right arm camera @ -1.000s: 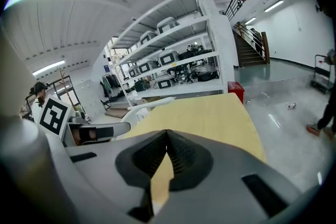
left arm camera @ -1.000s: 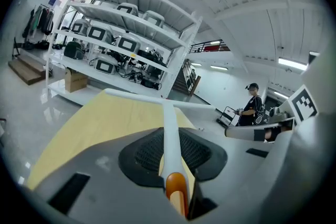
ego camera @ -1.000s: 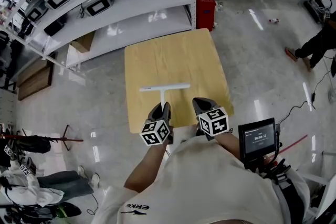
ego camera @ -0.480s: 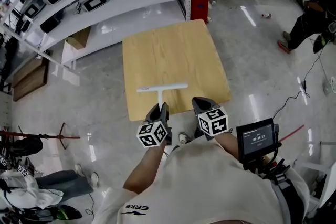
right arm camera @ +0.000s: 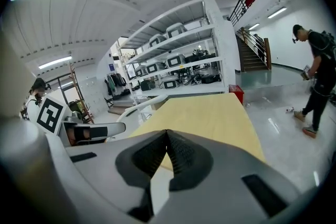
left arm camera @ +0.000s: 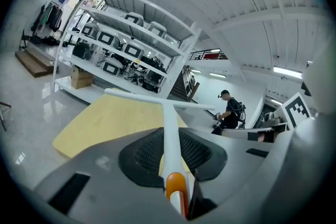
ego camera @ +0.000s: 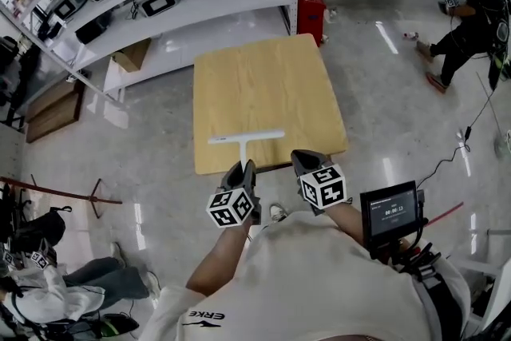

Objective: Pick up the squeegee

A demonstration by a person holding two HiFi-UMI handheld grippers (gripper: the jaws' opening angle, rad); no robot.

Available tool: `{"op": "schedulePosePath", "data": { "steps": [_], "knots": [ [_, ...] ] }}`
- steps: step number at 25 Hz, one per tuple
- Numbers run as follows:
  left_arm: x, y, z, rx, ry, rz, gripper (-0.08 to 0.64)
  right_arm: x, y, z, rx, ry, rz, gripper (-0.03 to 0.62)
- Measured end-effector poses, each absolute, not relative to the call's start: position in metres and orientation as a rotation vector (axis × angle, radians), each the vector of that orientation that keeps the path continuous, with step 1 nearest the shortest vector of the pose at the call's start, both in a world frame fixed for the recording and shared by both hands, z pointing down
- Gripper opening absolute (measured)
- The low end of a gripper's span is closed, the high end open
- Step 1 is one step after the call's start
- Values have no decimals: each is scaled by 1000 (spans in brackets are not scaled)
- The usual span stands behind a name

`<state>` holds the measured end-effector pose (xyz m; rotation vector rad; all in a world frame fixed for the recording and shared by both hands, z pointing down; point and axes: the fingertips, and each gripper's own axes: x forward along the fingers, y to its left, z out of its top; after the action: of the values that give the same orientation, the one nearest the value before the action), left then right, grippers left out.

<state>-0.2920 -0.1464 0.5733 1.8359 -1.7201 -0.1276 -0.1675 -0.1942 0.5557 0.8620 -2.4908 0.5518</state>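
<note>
White squeegee (ego camera: 247,139) is pinched by its handle in the left gripper (ego camera: 242,169). In the left gripper view the handle, with its orange end, runs straight out between the jaws and the pads are clamped on it. The blade lies crosswise over the near edge of the table (ego camera: 263,76), a bit toward the near-left corner. Honestly can't tell if it's touching the wood or just above it.

Right gripper (ego camera: 306,159) sits just beside the handle, at the near edge too, toward the near-right corner. Its jaws are pressed together at the tips, with nothing in them. That's the only thing crowding the squeegee; everything else is well apart from it.

Around the table:
- a white shelf (ego camera: 200,8) past the far-left corner, loaded with grey devices and cables
- a cardboard box (ego camera: 132,56) on the shelf's bottom level
- a red box (ego camera: 312,10) on the floor right at the far-right corner
- a person (ego camera: 473,8) in dark clothes well off past the far-right corner, on the glossy floor
- a small screen (ego camera: 390,212) at the wearer's right side, below the right gripper in the head view
</note>
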Motion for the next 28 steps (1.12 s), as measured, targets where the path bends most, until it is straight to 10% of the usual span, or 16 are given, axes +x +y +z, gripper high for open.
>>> {"op": "schedulePosePath", "data": {
  "steps": [28],
  "knots": [
    [-200, -71, 570, 1797, -1805, -170, 80, -87, -130, 561, 764, -2524, 508, 5]
  ]
}}
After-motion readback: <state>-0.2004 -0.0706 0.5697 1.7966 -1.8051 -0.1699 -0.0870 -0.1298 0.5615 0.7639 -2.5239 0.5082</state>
